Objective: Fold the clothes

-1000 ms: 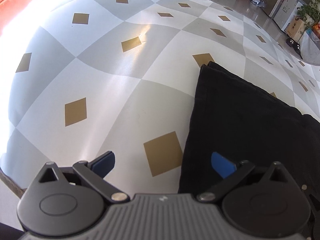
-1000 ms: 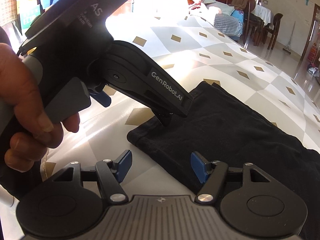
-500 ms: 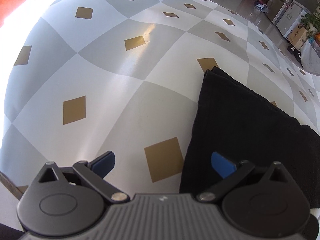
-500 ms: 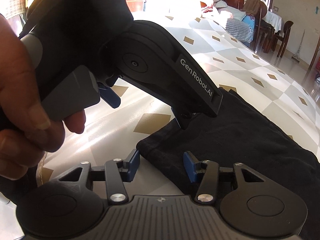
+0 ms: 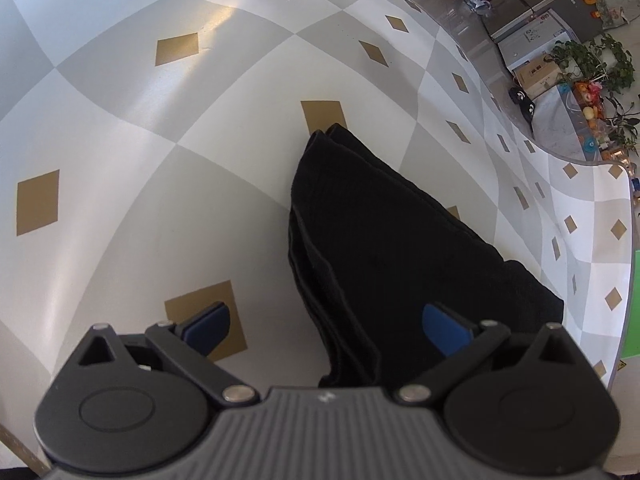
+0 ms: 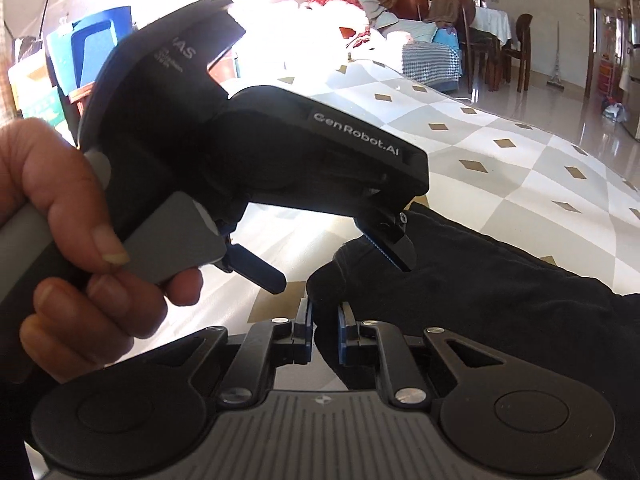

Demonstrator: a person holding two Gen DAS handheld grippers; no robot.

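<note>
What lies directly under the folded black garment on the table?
The black garment rests on the checked tablecloth, grey and white with gold diamonds. One diamond pokes out at its far corner. Whatever lies beneath its middle is covered. The right gripper pinches its near corner.

A folded garment [image 5: 384, 256] lies on a table [image 5: 160, 160], running forward and to the right of the left gripper [image 5: 326, 326]. That gripper's left finger sits over bare table and its right finger over the cloth, with the garment's edge between them. The right gripper [image 6: 324, 332] is just behind the left one, its fingers either side of a garment corner, apparently pinching it. A hand [image 6: 76, 248] holds the left gripper's handle, to its left.
</note>
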